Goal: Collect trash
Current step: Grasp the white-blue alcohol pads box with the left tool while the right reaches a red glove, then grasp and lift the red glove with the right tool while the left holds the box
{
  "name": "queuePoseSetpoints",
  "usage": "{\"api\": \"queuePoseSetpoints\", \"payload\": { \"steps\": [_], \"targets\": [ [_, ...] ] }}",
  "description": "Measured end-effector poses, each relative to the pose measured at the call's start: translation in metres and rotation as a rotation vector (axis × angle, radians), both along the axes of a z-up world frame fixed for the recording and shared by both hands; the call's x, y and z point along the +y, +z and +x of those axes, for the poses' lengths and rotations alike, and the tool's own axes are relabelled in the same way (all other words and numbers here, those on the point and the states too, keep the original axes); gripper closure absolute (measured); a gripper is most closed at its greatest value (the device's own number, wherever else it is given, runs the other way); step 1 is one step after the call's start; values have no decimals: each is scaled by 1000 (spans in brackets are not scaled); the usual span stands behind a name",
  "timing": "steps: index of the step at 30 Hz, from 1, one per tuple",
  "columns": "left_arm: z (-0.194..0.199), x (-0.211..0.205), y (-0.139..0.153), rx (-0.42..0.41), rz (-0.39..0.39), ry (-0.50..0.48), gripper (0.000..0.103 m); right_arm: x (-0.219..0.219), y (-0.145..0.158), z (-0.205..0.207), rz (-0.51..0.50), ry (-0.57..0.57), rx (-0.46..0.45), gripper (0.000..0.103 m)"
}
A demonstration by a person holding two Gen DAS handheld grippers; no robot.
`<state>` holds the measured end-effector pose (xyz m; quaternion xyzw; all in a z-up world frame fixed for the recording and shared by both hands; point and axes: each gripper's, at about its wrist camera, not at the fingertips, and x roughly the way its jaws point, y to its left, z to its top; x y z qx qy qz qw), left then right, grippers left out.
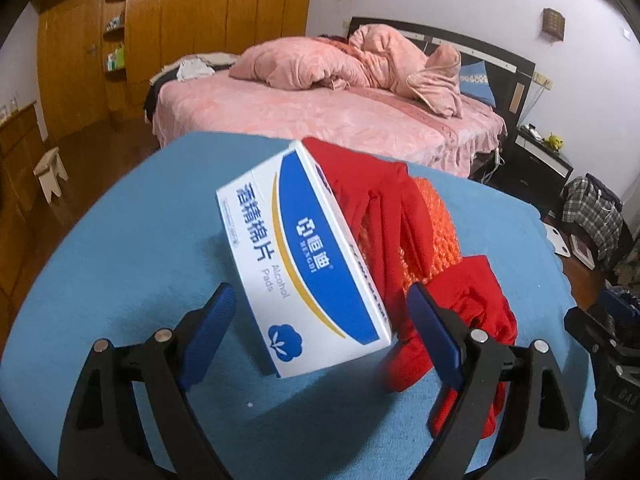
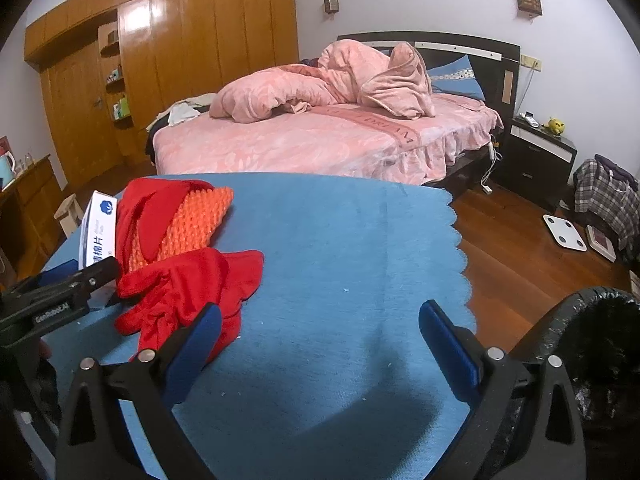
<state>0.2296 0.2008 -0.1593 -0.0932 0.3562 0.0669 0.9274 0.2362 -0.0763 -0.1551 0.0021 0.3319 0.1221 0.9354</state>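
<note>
A white and blue box of alcohol pads point(image 1: 308, 256) stands tilted on the blue tablecloth point(image 1: 120, 264), leaning against a red glove point(image 1: 384, 208) and an orange knobbly pad point(image 1: 432, 232). My left gripper point(image 1: 320, 292) is open with the box's near end between its blue pads point(image 1: 212, 320); a thin gap shows on both sides. A second red glove point(image 2: 188, 288) lies crumpled nearer to me. In the right wrist view the box point(image 2: 98, 232) sits far left beside the left gripper point(image 2: 60, 296). My right gripper point(image 2: 320, 314) is open over bare cloth point(image 2: 340, 240), holding nothing.
A bin lined with a black bag point(image 2: 592, 340) stands at the lower right, beside the table's scalloped edge point(image 2: 460, 248). Beyond the table are a pink bed point(image 2: 320, 140), a wooden wardrobe point(image 2: 180, 40), a dark nightstand point(image 2: 536, 156), a white scale point(image 2: 564, 232) and a small stool point(image 1: 50, 172).
</note>
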Motion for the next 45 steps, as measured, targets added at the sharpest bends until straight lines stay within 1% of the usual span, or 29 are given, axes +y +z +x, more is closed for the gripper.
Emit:
{"api": "queuePoseSetpoints", "payload": {
  "steps": [1, 2, 3, 5, 7, 11, 13, 19, 21, 23, 24, 25, 26, 29, 32, 35, 39, 44, 45],
  "targets": [
    [2, 2, -1, 6, -17, -7, 31, 0, 0, 0, 1, 0, 2, 6],
    [2, 2, -2, 7, -22, -7, 36, -1, -1, -1, 1, 0, 2, 6],
    [2, 4, -2, 4, -32, -8, 37, -1, -1, -1, 1, 0, 3, 6],
    [-1, 6, -1, -14, -41, -14, 45, -2, -1, -2, 1, -2, 3, 6],
    [-5, 3, 3, -37, -22, -16, 49, -2, -1, -2, 0, -2, 4, 6],
    [-12, -6, 8, -46, 16, -34, 49, -1, 1, -4, 4, 3, -2, 6],
    [-19, -8, 8, -22, 33, -35, 49, -1, 1, -5, 6, 4, -5, 6],
    [-33, -5, 6, 46, 34, -32, 48, -1, 2, -6, 12, 1, -1, 6],
    [-34, -6, 4, 52, 45, -38, 47, 1, 2, -6, 13, 3, 4, 6],
    [-32, -6, 0, 70, 47, -35, 40, 3, 2, -7, 8, 9, 3, 6],
    [-30, -5, -2, 79, 39, -32, 40, 4, 3, -7, 6, 11, 2, 6],
    [-29, -5, -4, 84, 33, -31, 43, 4, 3, -8, 6, 12, 0, 6],
    [-28, -5, -6, 89, 30, -32, 48, 4, 4, -8, 5, 13, -2, 6],
    [-33, -3, -2, 55, 22, -28, 48, 5, 6, -9, 10, 19, -6, 6],
    [-48, -2, 12, -5, 39, -10, 49, 8, 9, -10, 25, 30, -11, 6],
    [-58, 0, 20, -32, 45, -1, 49, 15, 8, -8, 29, 43, -14, 6],
    [-60, -1, 16, -25, 83, 7, 49, 31, 3, -2, 35, 63, -2, 9],
    [-56, 5, 7, 0, 63, 23, 49, 53, -6, 8, 24, 87, 37, 13],
    [-57, 6, 6, 1, 58, 25, 49, 58, -8, 11, 13, 93, 48, 15]
  ]
}}
